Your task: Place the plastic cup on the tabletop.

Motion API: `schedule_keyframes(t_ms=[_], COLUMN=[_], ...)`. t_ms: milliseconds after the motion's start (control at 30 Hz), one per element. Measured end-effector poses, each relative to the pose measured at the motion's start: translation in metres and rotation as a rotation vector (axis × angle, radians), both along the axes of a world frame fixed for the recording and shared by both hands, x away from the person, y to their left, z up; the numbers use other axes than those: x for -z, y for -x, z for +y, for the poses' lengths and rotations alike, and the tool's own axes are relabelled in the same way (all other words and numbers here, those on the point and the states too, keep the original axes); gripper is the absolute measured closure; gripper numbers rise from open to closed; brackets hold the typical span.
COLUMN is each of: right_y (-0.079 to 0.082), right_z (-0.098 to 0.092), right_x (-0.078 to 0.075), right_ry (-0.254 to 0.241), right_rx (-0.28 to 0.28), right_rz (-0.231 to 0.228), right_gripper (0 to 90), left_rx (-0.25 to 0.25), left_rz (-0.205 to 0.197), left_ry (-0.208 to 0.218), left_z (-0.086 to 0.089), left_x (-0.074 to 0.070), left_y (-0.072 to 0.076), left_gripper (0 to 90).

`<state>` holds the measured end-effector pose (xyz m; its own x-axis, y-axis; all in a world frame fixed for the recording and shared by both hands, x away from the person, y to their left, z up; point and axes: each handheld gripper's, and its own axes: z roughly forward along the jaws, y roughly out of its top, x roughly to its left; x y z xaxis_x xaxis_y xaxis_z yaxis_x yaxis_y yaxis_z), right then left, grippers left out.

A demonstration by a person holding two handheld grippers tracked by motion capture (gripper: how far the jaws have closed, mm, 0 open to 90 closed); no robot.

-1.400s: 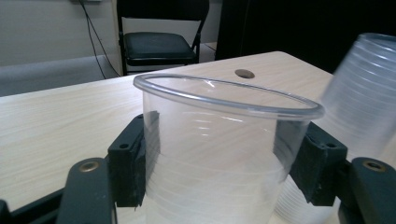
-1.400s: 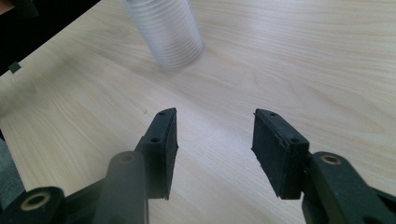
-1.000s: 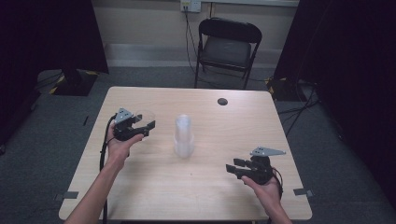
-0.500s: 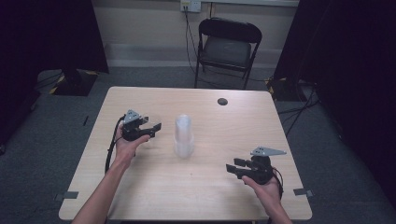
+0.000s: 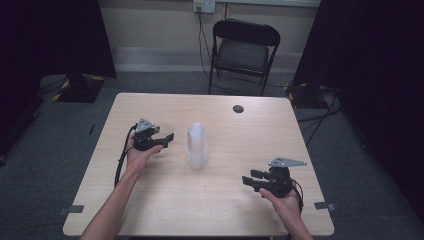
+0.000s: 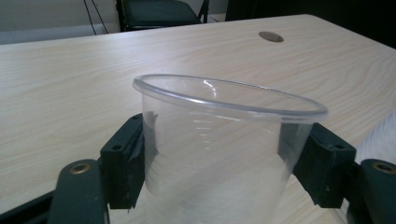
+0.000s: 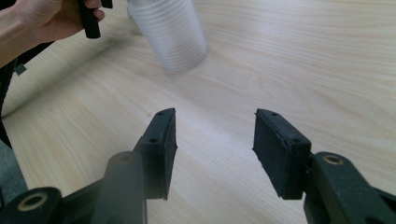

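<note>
Over on the left, the left hand-held gripper (image 5: pixel 161 140) sits just beside the stack of clear cups (image 5: pixel 197 145) that stands near the middle of the bench (image 5: pixel 225 210), and it is pinching a single clear plastic cup (image 6: pixel 224 154) between its two pads (image 6: pixel 125 163), one on each side of the wall a little below the rim. That cup is upright, mouth up, its long axis close to vertical with a slight lean, and it is held just off the stack rather than nested on it, so this looks like the step of peeling one cup from the stack and carrying it off. The stack itself stands vertical with its closed end up and its wide mouth down on the wood, apart from both hands. Next, I would guess, the cup has to be carried clear and set down level on bare wood, gently, since thin plastic buckles under a hard squeeze. Farther right, the right hand-held gripper (image 5: pixel 249 180) rests low near the front edge, jaws spread wide with nothing between them, pointing toward the stack from well apart. A small dark disc (image 5: pixel 238 108) lies at the far side.
</note>
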<state>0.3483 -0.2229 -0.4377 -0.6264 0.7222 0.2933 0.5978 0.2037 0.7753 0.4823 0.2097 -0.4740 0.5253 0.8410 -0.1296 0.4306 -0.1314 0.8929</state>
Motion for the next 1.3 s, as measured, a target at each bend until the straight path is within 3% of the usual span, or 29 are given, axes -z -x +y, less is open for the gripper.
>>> schedule_keyframes(t_ms=[300,433,600,833,1033,1300], right_y=[0.000,0.000,0.001,0.001,0.001,0.002], right_z=[0.000,0.001,0.002,0.001,0.002,0.002], right_x=[0.000,0.000,0.000,0.000,0.000,-0.001], right_ry=[-0.002,-0.002,-0.003,-0.006,-0.005,-0.010], right_rx=[-0.004,-0.008,-0.008,-0.008,-0.008,-0.011], right_rz=[-0.001,-0.003,-0.004,-0.002,0.000,-0.004], right_gripper=[49.4,49.4,49.4,49.6,49.6,49.6], left_rx=[0.008,0.016,0.022,0.026,0.047,0.043], left_rz=[0.041,0.069,0.074,0.105,0.083,0.129], left_ry=[-0.009,-0.035,-0.033,-0.045,-0.075,-0.090], left_z=[0.001,0.002,0.003,0.007,0.004,0.010], left_x=[0.001,0.001,0.000,-0.001,-0.007,-0.007], left_y=[0.001,0.003,0.004,0.007,0.013,0.014], left_gripper=[22.6,19.3,16.2,15.8,15.8,15.8])
